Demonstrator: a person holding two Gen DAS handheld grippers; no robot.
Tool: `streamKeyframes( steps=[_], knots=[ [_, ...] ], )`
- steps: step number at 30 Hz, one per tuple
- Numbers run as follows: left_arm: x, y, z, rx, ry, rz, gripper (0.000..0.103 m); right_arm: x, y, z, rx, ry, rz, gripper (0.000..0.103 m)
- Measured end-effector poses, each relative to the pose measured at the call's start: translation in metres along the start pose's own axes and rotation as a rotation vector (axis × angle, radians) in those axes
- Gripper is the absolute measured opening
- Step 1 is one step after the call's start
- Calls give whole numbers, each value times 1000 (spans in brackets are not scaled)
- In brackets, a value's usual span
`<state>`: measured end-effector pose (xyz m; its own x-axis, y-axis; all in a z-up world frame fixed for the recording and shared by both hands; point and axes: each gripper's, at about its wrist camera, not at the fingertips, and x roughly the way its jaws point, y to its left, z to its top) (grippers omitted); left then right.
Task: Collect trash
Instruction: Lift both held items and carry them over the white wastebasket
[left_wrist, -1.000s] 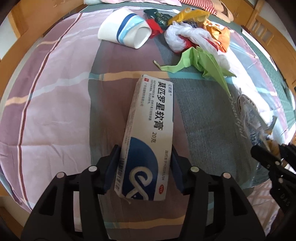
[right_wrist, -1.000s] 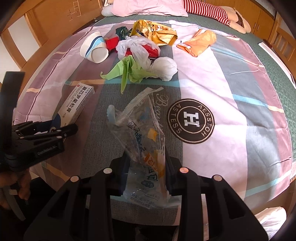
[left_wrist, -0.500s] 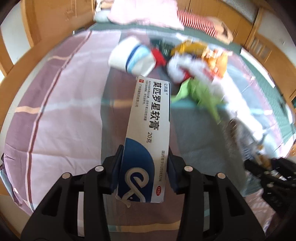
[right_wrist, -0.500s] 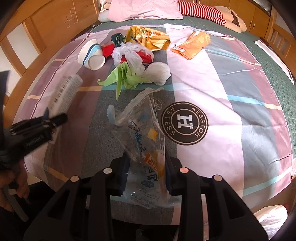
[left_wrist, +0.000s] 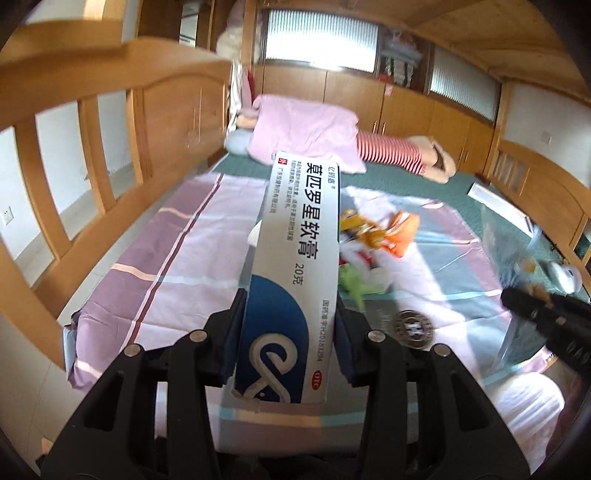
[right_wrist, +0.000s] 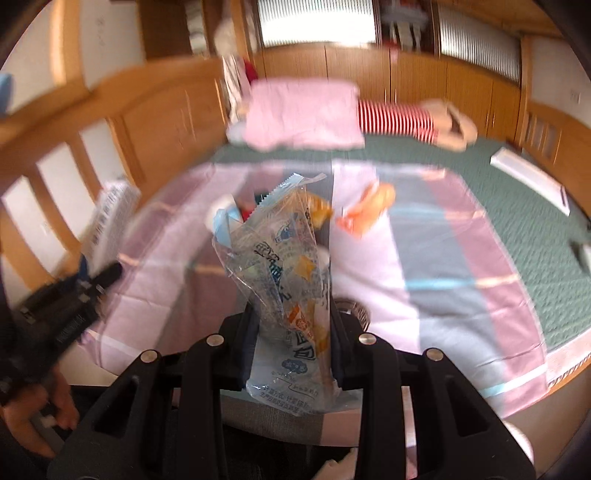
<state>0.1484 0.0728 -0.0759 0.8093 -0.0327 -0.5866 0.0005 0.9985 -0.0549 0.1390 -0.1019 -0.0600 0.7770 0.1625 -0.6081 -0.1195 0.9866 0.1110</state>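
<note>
The left gripper (left_wrist: 288, 328) is clamping the lower end of a long white-and-blue cardboard ointment box (left_wrist: 295, 266), its black jaws pressing both long sides. The box is standing up out of the gripper, lifted clear of the bed (left_wrist: 177, 258). Its upper part is white with large dark Chinese characters running lengthwise; its lower part is carrying a deep blue curved field with a white looping emblem and a small red oval mark near one corner. The bottom flap edge is looking slightly frayed.

The right gripper (right_wrist: 291, 332) is clamped on a crumpled clear plastic food wrapper (right_wrist: 284, 280), which is also held up off the bed. The wrapper is showing pale blue print, orange and yellow patches, a serrated sealed top edge and many glinting creases.

Lying on the striped pink, grey and purple bedsheet farther back is a blurred cluster of remaining litter (left_wrist: 365, 254): a crinkled yellow-orange foil bag (left_wrist: 360, 225), an orange packet (left_wrist: 402, 232), a green paper scrap (left_wrist: 351, 282) and white plastic with red. A pink pillow (left_wrist: 303, 129) is lying at the head of the bed.
</note>
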Motion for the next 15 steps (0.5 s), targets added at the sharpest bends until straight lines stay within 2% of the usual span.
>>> streamKeyframes(
  steps=[5,11,15],
  knots=[
    [-52,-43,-10,88,-56,-36,44,-67,-26,-10,10,-113,9,34],
    [-108,-93,-23,179,-121,-101,44,-122,-65,-28,62,-192,-18,34],
    [-129,-112,-28,211,-150,-122,44,-147,-80,-40,68,-219,-46,34]
  ],
)
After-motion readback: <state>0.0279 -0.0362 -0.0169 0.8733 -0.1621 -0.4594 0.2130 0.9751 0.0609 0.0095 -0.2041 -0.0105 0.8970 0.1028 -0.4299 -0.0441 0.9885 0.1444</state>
